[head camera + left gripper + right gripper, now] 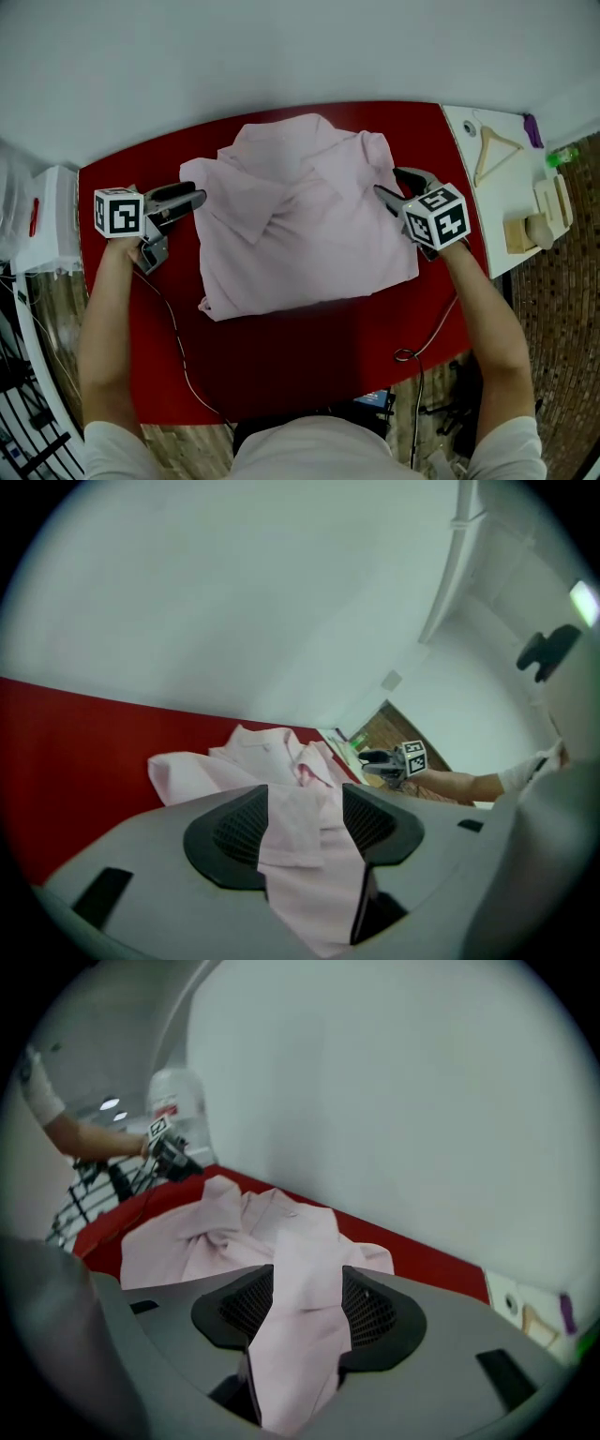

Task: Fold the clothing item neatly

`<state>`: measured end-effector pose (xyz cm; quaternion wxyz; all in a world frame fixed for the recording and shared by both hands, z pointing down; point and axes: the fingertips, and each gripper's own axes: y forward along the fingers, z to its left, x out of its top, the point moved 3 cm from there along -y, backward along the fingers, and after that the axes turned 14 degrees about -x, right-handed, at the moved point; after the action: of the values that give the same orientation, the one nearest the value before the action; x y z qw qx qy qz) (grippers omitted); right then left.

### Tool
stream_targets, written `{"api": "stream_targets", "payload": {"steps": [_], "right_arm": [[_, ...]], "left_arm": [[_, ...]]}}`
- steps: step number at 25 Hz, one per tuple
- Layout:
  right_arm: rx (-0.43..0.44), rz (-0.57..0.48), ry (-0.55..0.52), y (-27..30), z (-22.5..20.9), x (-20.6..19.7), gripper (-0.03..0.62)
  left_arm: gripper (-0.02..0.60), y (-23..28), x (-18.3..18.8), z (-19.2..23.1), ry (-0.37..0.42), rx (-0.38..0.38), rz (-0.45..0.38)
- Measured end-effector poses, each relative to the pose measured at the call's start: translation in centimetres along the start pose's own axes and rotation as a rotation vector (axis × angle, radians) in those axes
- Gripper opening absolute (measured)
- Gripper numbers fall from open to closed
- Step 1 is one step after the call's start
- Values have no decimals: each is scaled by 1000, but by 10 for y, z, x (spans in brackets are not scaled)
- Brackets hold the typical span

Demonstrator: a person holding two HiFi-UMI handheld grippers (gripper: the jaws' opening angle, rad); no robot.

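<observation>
Pinches pink shirt [300,220], rumpled mid red table [281,361], at left edge in left gripper [198,199], right edge in right gripper [383,192]. Shows white wall [281,47] beyond, wooden hanger [494,150] on white side table [466,127] far right.

Right gripper [305,1309]: 2 jaws are pressed on a fold of shirt.
Shirt [234,1232]: pink, rumpled, spread on the table beyond the jaws.
Table [427,1260]: red, set against a white wall.
Left gripper [190,1170]: held at the shirt's far corner.
</observation>
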<state>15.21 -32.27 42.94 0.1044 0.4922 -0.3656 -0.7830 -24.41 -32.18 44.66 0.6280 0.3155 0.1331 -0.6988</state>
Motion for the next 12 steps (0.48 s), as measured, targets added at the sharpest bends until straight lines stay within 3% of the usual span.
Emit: {"api": "stream_targets", "payload": {"steps": [3, 6, 9, 12], "right_arm": [[26, -31, -285, -3, 49, 1, 234], [89, -48, -472, 13, 91, -1, 207], [133, -77, -629, 43, 118, 2, 151], [163, -93, -691, 74, 132, 15, 104]], "left_arm": [[233, 29, -34, -40, 88, -90, 16], [177, 61, -75, -74, 139, -140, 45], [155, 88, -112, -86, 127, -145, 79], [141, 101, -139, -83, 57, -131, 55]]}}
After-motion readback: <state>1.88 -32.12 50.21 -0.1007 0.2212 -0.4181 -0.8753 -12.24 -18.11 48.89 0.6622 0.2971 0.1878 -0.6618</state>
